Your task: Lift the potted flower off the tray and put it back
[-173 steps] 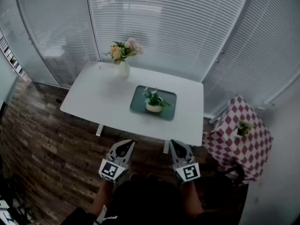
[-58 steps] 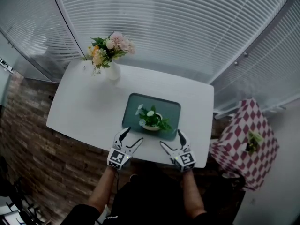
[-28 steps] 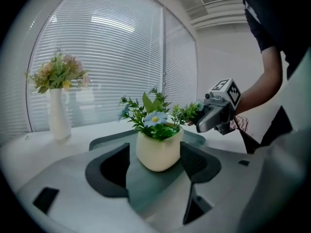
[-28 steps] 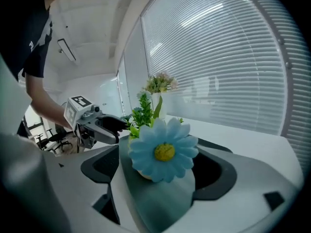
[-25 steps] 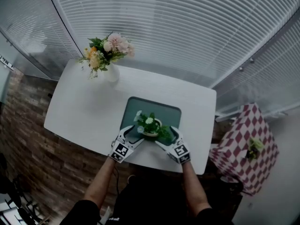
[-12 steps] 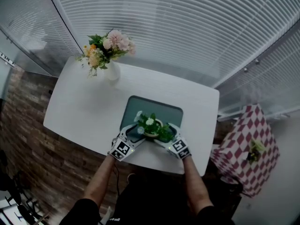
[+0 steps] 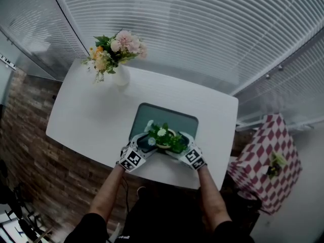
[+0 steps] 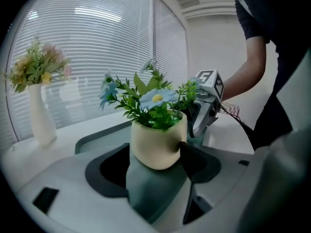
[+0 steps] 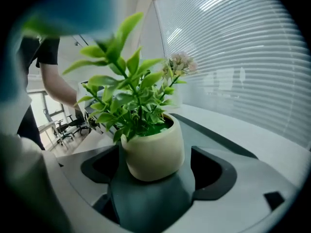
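— Where is the pot?
— The pot [image 8: 156, 144] stands in the tray [image 7: 174, 116], at its 6 o'clock edge. It holds green leaves and pale blue flowers.
— And the grippers?
— The left gripper [image 7: 145, 146] is at the pot's 8 o'clock and the right gripper [image 7: 178, 147] at its 4 o'clock. Both have their jaws spread and straddle the pot, with the pads close against its sides.
— Anything else on the table [image 7: 86, 118]?
— A white vase [image 7: 121, 78] of flowers at the 10 o'clock corner, well apart from the tray
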A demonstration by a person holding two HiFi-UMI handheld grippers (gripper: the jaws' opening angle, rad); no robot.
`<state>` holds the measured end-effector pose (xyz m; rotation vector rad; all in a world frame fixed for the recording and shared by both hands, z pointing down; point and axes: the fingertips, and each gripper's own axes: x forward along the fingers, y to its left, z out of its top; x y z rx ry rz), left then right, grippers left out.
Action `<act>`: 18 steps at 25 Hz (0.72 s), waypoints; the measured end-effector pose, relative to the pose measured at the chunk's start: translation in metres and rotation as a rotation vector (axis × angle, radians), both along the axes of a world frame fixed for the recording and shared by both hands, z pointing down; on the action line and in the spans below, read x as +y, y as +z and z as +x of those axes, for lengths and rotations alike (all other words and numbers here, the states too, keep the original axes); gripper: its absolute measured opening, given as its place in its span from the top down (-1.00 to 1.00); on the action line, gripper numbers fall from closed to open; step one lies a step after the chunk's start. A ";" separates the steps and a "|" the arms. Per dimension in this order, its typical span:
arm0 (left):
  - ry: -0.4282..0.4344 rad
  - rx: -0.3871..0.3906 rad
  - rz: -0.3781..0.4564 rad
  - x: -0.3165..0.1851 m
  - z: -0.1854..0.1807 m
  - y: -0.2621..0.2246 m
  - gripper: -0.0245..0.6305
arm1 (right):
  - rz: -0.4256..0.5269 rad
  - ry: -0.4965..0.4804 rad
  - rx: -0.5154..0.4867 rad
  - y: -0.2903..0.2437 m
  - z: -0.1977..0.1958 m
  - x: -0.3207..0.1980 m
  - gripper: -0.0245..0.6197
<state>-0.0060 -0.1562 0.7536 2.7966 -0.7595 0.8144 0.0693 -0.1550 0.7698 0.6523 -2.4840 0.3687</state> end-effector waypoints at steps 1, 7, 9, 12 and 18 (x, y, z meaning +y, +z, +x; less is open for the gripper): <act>0.008 -0.005 0.000 0.001 0.001 0.003 0.00 | -0.003 -0.012 -0.009 -0.002 -0.002 0.001 -0.38; 0.071 -0.013 -0.022 0.005 0.006 0.024 0.01 | -0.015 -0.076 -0.020 -0.003 -0.013 0.002 -0.38; 0.067 0.008 -0.016 0.003 0.009 0.018 0.01 | -0.010 -0.073 -0.018 -0.003 -0.013 0.000 -0.38; 0.070 -0.005 -0.009 0.002 0.009 0.012 0.01 | -0.006 -0.049 -0.025 -0.004 -0.014 -0.003 -0.38; 0.033 0.002 -0.027 0.000 0.010 0.005 0.00 | 0.005 -0.022 -0.022 -0.005 -0.013 -0.008 -0.37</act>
